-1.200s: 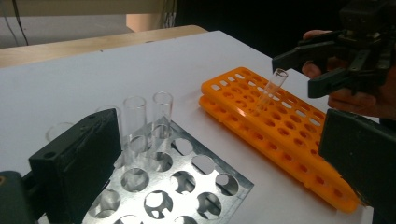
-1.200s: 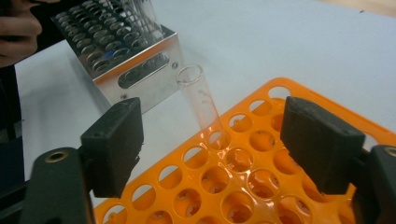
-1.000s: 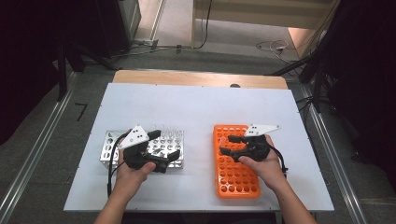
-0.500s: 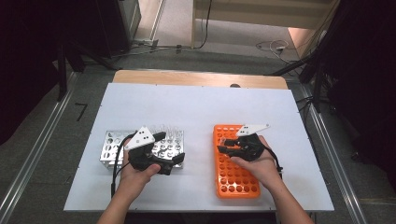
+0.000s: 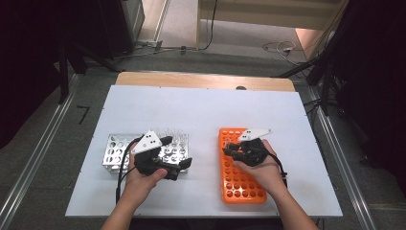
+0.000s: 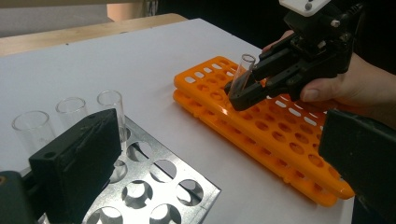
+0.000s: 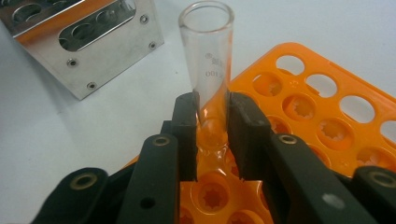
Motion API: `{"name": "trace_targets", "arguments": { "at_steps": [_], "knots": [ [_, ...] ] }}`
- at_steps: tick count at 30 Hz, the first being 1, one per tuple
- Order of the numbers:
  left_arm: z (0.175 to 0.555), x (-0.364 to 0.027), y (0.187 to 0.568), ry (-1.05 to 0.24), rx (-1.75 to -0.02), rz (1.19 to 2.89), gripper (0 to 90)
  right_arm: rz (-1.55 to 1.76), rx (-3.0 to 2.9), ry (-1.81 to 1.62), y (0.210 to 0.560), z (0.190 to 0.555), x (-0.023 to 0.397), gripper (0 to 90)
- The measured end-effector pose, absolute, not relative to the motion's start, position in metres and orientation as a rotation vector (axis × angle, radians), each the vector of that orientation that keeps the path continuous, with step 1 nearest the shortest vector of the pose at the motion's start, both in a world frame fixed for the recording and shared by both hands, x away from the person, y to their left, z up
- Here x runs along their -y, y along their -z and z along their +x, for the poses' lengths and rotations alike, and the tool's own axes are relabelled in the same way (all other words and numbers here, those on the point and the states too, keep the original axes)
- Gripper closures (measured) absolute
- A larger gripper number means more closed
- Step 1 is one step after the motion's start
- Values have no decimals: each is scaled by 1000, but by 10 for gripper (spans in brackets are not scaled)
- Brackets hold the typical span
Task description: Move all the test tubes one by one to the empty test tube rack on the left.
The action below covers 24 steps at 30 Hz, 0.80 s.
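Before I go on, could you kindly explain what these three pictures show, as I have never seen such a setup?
A person sits at a white table with a hand-held two-jaw gripper in each hand. One camera looks down from above; the other two ride on the grippers. On the table lie a metal rack with glass tubes and an orange rack. The right gripper has just been closing its jaws and now clamps a glass tube standing in the orange rack. The left gripper holds nothing, over the metal rack.

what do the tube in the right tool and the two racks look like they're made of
Tube: clear, glossy, printed marks, probably glass, perhaps clear plastic. Orange rack: opaque, smooth, moulded holes, likely plastic. Silver rack: shiny, reflective sheet with screws, looks like metal.
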<state>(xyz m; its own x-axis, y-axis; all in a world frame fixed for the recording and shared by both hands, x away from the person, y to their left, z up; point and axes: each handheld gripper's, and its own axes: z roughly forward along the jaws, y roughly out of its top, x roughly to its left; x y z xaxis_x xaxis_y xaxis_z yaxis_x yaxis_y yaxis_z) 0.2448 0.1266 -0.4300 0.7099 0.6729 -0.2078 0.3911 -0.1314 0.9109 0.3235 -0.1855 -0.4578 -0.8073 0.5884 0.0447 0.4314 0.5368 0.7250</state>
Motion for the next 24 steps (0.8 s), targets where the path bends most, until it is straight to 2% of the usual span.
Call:
{"name": "trace_targets", "arguments": {
  "at_steps": [13, 24],
  "knots": [
    [244, -126, 428, -305, -840, 1753, 0, 893, -2524, -1230, 455, 323, 193, 741],
    [244, -126, 426, -302, -835, 1736, 0, 881, -2481, -1294, 440, 316, 203, 741]
  ]
}}
